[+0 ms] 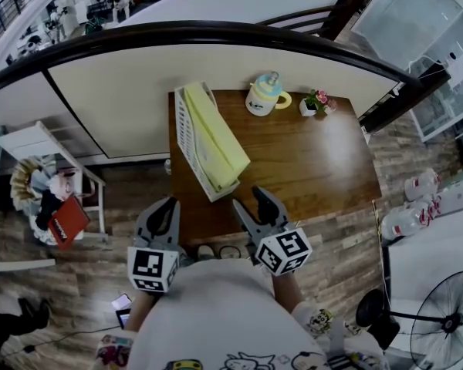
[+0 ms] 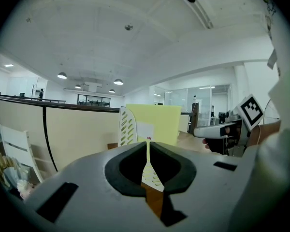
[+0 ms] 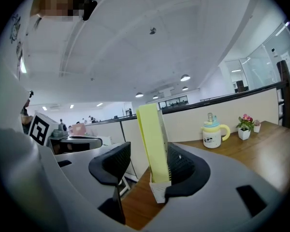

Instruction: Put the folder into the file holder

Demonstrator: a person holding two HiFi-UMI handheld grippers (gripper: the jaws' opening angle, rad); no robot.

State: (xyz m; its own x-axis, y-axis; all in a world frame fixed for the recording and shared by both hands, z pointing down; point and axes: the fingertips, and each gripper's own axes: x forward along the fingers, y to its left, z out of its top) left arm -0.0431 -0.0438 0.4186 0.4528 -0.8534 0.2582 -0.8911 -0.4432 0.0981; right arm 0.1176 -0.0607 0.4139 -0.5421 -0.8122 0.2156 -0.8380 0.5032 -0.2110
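A yellow folder (image 1: 216, 141) stands inside the white slotted file holder (image 1: 187, 141) at the left of the brown desk (image 1: 316, 168). My two grippers are drawn back to the desk's front edge, clear of both. The left gripper (image 1: 168, 205) is shut with nothing held. In its own view only a thin slit shows at the left gripper (image 2: 147, 151), with the folder (image 2: 154, 122) and holder (image 2: 127, 127) beyond. The right gripper (image 1: 255, 200) is open and empty. The right gripper view shows the folder (image 3: 153, 144) upright in the holder (image 3: 159, 190), beyond the right gripper (image 3: 145, 166).
A pastel lidded mug (image 1: 265, 95) and a small flower pot (image 1: 316, 102) stand at the desk's back edge against a cream partition. A white rack (image 1: 42, 141) and a red item (image 1: 68, 220) are left of the desk; a fan (image 1: 447, 322) stands at the lower right.
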